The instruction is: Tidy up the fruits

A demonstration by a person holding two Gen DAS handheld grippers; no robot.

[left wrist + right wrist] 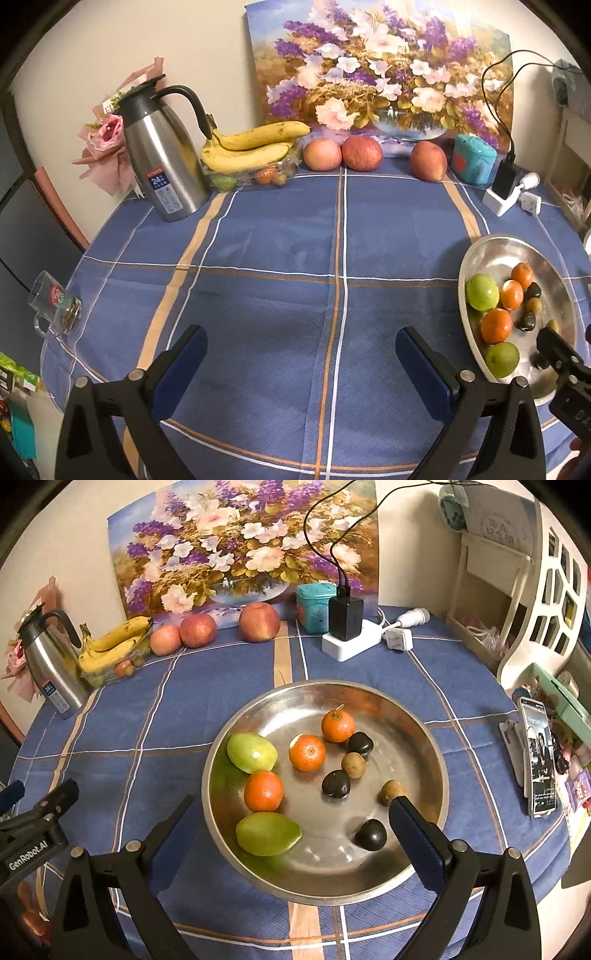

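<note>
The left gripper (301, 347) hangs over a bare stretch of the blue checked cloth (258, 258) covering the worktop, its fingers (184, 354) spread wide with nothing between them. Off to the right of those fingers sits the steel bowl (476, 254), and the right gripper's dark tip reaches in over the bowl's near edge.

The right gripper (291, 819) is likewise released, its fingers (413, 834) parted and grasping nothing, hovering above the near half of the steel bowl (369, 690). Between the two fingers lie a green fruit (267, 833) and, just beyond it, a tangerine (263, 791). Close beside the right finger's inner face rests a dark round fruit (371, 834); a small brown fruit (392, 791) sits right at that finger's tip, whether touching it I cannot tell. Farther ahead in the bowl are another green fruit (252, 752), two more tangerines (307, 752) (337, 725), two more dark fruits (335, 783) (360, 743) and a second brown one (353, 764).

Well ahead of the fingers, along the back of the worktop, stand three apples (198, 630) (165, 639) (259, 621) in front of a flower painting (229, 546). To their left bananas (110, 642) lie on top of a clear tray holding small fruit, next to a steel flask (51, 664).
</note>
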